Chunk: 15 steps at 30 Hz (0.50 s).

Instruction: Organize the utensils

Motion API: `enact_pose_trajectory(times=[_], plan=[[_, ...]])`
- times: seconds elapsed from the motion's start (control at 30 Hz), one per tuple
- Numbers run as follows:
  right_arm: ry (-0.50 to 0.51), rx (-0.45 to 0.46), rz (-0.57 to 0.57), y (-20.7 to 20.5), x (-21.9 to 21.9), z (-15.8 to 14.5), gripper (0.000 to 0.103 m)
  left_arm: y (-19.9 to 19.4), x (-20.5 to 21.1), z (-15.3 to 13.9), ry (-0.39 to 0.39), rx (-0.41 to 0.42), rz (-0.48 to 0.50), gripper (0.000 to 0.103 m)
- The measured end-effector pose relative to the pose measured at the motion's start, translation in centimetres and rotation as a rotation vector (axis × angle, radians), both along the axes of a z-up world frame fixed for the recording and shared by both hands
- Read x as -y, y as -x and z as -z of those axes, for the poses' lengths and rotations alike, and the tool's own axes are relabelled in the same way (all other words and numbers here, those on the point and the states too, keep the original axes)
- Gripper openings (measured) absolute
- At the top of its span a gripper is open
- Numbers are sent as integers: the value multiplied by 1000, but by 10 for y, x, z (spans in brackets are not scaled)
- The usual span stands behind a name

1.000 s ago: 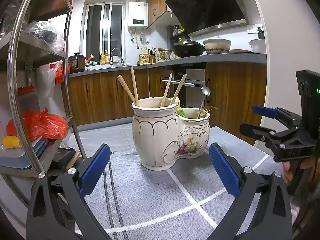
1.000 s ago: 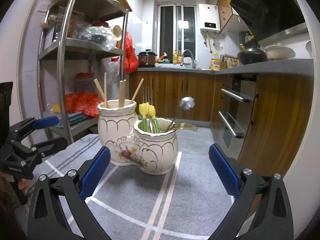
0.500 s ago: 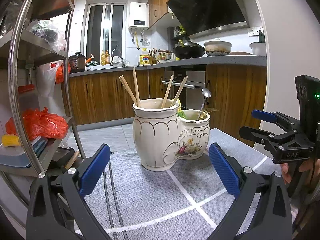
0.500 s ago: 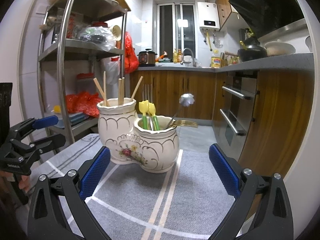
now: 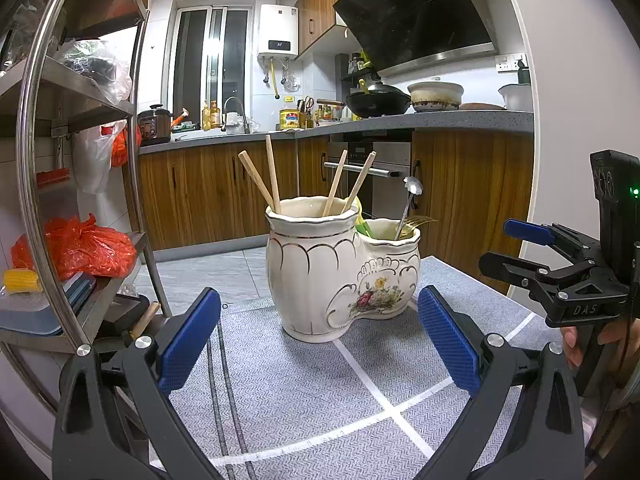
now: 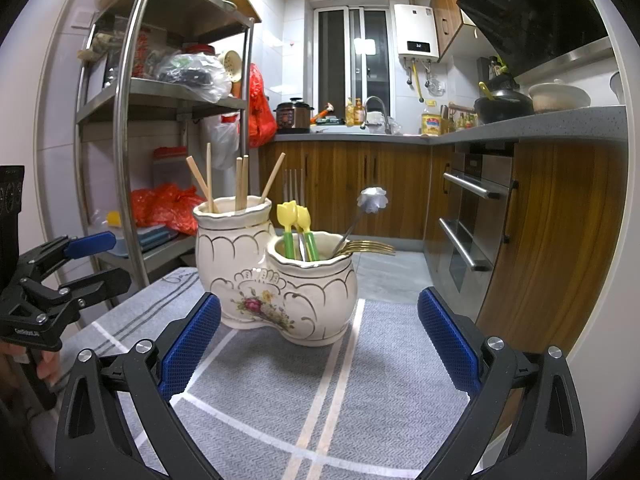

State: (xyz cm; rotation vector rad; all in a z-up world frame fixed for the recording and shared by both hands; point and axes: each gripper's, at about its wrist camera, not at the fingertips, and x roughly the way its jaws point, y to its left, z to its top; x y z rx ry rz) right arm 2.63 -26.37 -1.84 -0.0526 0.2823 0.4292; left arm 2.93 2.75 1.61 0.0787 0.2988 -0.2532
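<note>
A cream double ceramic utensil holder (image 5: 340, 276) (image 6: 276, 280) stands on a grey mat. Its tall pot holds several wooden chopsticks (image 5: 272, 178) (image 6: 240, 180). Its low pot holds a metal spoon (image 5: 408, 204) (image 6: 360, 216), gold forks (image 6: 368, 247) and two yellow-green plastic pieces (image 6: 298, 228). My left gripper (image 5: 318, 340) is open and empty, in front of the holder. My right gripper (image 6: 318, 340) is open and empty, also in front of it. Each gripper shows in the other's view: the right gripper (image 5: 516, 248), the left gripper (image 6: 100, 256).
The grey mat (image 5: 312, 392) (image 6: 320, 380) has white lines. A steel rack (image 5: 80, 208) (image 6: 132, 168) with bags and boxes stands left. Wooden cabinets and an oven (image 6: 472, 220) stand behind and right.
Both grippers have shifted slightly; the holder sits a little higher and nearer the middle in both views. Both grippers stay open and empty.
</note>
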Motion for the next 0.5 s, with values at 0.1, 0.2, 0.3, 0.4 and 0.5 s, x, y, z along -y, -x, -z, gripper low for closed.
enact_pose_trajectory(times=[0.1,0.2,0.3,0.4,0.5], plan=[[0,0,0,0,0,0,98,0,0,0,1,0,0,97],[0,0,0,0,0,0,98,0,0,0,0,0,0,97],[0,0,0,0,0,0,98,0,0,0,1,0,0,97],[0,0,0,0,0,0,98,0,0,0,1,0,0,97],[0,0,0,0,0,0,98,0,0,0,1,0,0,97]])
